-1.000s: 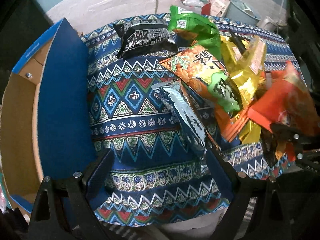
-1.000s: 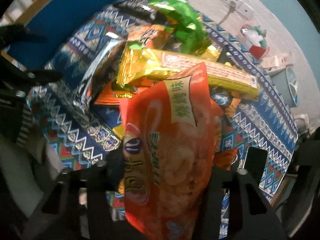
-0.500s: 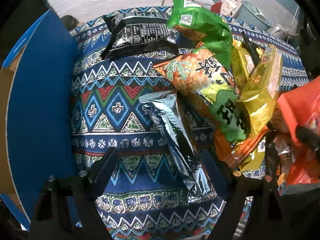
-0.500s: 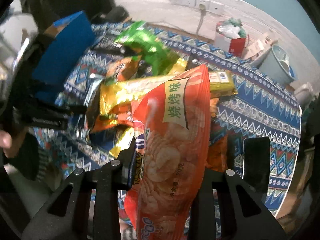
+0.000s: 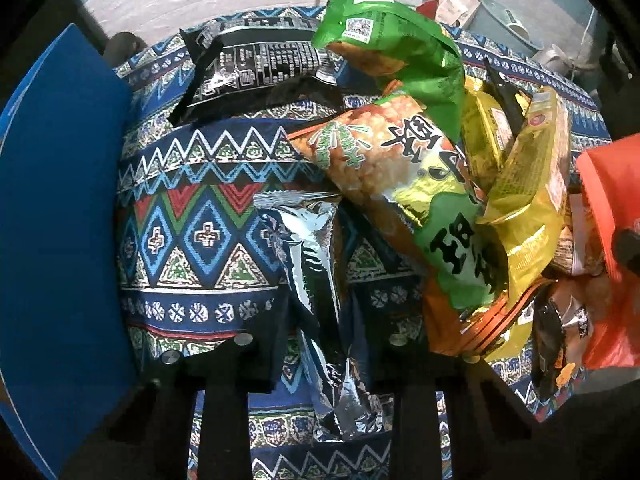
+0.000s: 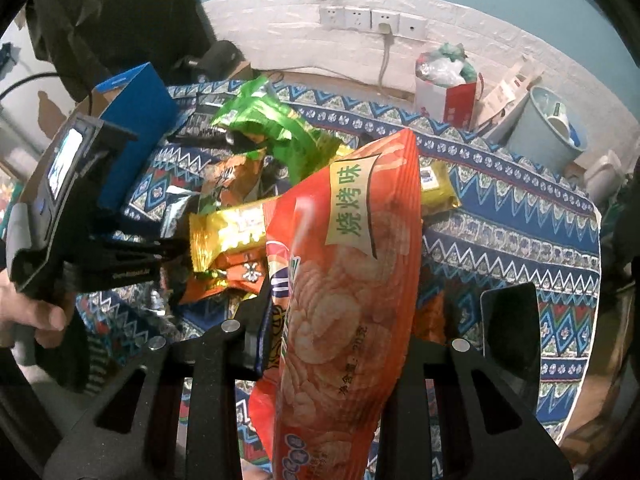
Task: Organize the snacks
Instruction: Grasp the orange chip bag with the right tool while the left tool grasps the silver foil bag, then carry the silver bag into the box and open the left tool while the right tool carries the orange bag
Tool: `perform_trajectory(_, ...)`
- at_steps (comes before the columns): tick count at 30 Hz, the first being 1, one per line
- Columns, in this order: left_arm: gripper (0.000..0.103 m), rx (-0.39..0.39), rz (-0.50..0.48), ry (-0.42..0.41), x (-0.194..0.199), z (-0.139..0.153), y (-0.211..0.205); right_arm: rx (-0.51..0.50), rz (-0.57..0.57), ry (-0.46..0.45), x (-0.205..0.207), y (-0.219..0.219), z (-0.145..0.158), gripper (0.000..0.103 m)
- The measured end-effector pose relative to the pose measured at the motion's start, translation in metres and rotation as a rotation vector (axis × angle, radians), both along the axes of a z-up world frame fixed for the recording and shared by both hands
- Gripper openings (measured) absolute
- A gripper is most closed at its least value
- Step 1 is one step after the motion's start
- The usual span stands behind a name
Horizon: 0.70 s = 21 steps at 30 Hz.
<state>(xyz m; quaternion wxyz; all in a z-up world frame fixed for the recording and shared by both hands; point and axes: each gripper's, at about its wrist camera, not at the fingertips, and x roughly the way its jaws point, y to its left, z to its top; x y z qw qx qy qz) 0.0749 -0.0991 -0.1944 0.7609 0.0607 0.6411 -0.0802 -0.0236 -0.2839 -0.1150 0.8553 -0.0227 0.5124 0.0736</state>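
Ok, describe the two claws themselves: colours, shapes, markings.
Both are matte black plastic. The left claw and right claw have flat rectangular finger pads on ribbed, slotted arms with round silver bolts. Seen from the right wrist, the left unit carries a small lit screen and faint white lettering; a bare hand grips it.

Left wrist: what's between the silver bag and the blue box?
Only bare patterned cloth lies between the silver bag and the blue box; no snack sits there. The left wrist view shows it.
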Motion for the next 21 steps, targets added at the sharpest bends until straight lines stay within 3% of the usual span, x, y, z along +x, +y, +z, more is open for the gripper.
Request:
perform_trajectory(3,0.028,0.001,-0.005,-0.027,-0.008,0.004,0.006,0.003,-0.011,-0.012,0.001,-0.001,0.004,0.028)
perform_trajectory(21,0.028,-0.003,-0.046,-0.244,-0.040,0.091,0.045,0.023,0.022,-0.107,0.012,0.033,0.039,0.028)
